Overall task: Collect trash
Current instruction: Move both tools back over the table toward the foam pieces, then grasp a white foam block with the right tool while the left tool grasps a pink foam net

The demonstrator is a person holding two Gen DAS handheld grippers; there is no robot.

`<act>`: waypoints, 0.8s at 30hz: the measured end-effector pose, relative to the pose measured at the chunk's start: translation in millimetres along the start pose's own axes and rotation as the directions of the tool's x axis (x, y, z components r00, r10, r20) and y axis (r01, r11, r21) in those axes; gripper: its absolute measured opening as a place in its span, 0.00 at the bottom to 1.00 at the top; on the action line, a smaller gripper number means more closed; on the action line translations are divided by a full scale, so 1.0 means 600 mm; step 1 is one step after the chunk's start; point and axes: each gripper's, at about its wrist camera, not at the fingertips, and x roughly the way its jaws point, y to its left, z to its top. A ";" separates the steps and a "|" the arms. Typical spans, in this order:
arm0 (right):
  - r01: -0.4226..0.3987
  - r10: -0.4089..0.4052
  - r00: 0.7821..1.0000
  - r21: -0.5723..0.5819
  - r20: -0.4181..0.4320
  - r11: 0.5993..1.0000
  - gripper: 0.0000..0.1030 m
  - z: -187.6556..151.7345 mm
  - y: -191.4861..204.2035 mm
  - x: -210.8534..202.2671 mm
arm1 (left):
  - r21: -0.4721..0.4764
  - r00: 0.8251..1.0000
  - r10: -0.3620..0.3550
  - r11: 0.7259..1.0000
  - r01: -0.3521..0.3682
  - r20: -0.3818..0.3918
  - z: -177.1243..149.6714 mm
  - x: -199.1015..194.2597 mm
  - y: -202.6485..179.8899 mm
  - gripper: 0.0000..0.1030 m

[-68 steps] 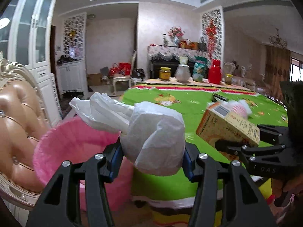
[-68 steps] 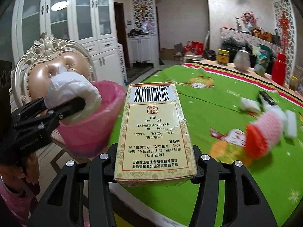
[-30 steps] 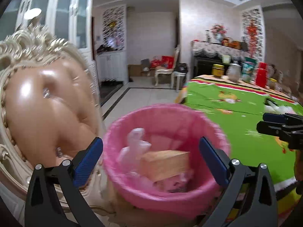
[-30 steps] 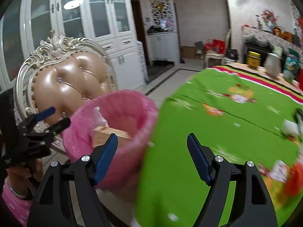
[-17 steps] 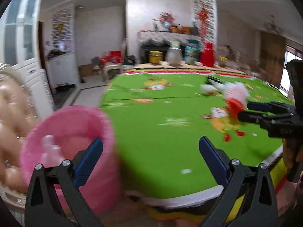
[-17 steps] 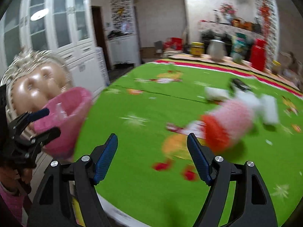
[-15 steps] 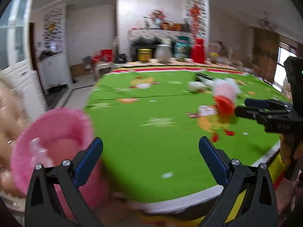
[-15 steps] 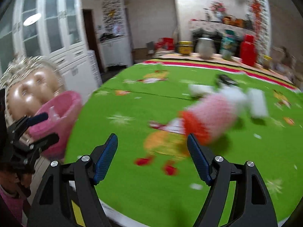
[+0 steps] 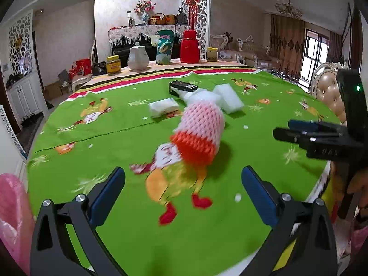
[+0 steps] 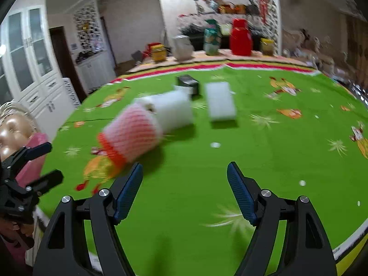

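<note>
Foam net sleeve (image 9: 199,131): lies on its side mid-table on the green cloth (image 9: 115,126), white blocks behind it.
Left gripper (image 9: 182,192): wide, empty, facing the sleeve.
Right gripper (image 10: 185,189): wide, empty, sleeve left of it.
Advice: straddle the sleeve's soft middle, squeeze gently.
Pink bin (image 9: 11,216): at the table's left edge.

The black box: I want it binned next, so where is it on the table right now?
In the left wrist view the black box lies on the green tablecloth toward the far side, just behind the pink-and-orange foam net and left of the white foam block.
</note>
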 end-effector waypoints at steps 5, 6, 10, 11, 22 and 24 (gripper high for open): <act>0.047 -0.045 0.998 0.035 -0.047 0.998 0.70 0.023 -0.042 0.042 | 0.006 1.000 -0.011 1.000 0.012 -0.028 0.042 0.061 -0.019 0.95; 0.054 -0.052 0.997 0.028 -0.053 0.998 0.70 0.031 -0.043 0.052 | 0.011 1.000 -0.007 1.000 0.008 -0.031 0.048 0.071 -0.023 0.95; 0.061 -0.060 0.996 0.013 -0.068 0.998 0.70 0.058 -0.048 0.088 | 0.040 0.999 0.017 0.999 -0.015 -0.050 0.072 0.119 -0.034 0.95; 0.066 -0.064 0.995 0.015 -0.074 0.998 0.70 0.064 -0.051 0.097 | 0.045 0.998 0.023 0.999 -0.020 -0.057 0.076 0.133 -0.034 0.95; 0.115 -0.109 0.986 0.042 -0.123 0.993 0.70 0.142 -0.067 0.217 | 0.002 0.991 -0.058 0.998 0.059 -0.121 0.072 0.180 -0.018 0.23; 0.120 -0.113 0.985 0.049 -0.134 0.992 0.70 0.149 -0.067 0.233 | -0.020 0.994 -0.051 0.999 0.050 -0.097 0.067 0.167 -0.012 0.22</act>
